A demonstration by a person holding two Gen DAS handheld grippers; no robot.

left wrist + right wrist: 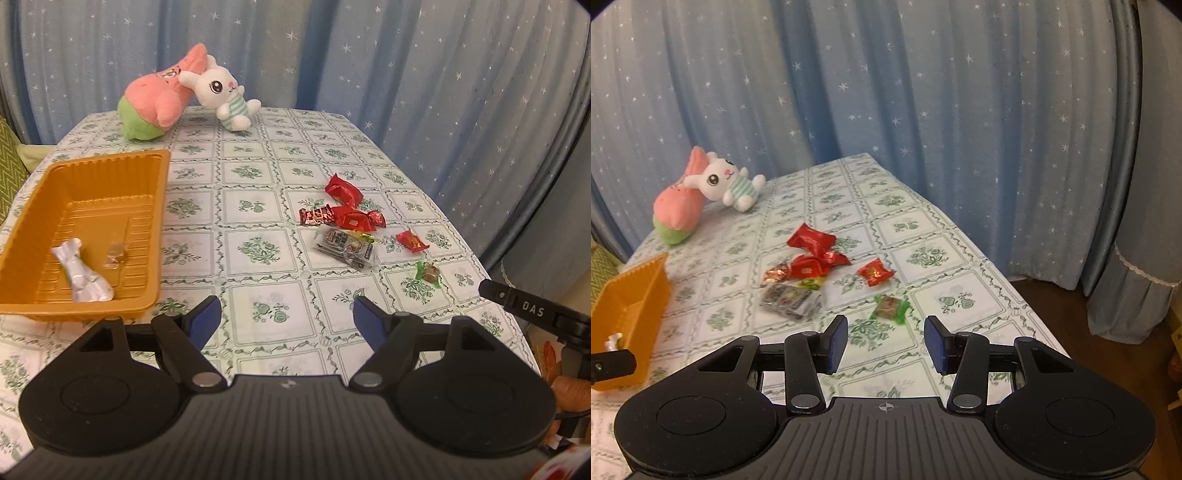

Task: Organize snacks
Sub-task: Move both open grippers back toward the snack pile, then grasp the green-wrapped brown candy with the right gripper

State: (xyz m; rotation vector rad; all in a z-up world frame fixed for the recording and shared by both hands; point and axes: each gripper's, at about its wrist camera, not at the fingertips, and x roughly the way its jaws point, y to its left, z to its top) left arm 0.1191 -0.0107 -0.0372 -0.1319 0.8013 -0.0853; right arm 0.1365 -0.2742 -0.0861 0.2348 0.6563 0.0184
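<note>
A: Snacks first: most lie loose on the floral tablecloth [258, 206], in a cluster at about two o'clock from the left gripper [287, 317]. Two are already in the orange tray [155, 206] at ten o'clock: a silver-wrapped sweet [83, 273] and a small brownish sweet [115, 254].

B: And the grippers?

A: Both released, nothing between the blue pads. The left one stands wide over bare cloth. The right gripper [885, 341] stands narrower, with the green-wrapped candy [889, 307] just ahead at twelve o'clock, apart from the fingers.

B: So the green one is the next pick, I'd judge.

A: Likely. It sits alone, clear of the small red packet [874, 272] at eleven o'clock and the clear-wrapped dark packet [788, 299] at ten. Come down straight so the pads straddle the brown block, not the twisted green ends; those would slip out.

B: Anything for the left side?

A: The clear-wrapped packet overlaps the red twisted candies [356, 218], so take it by a free edge, or its neighbours drag along. Keep the two grippers from crossing over the pile.

B: The plush rabbit [221, 94] and pink plush [159, 99]?

A: Far at the back, well apart. Leave them.
</note>
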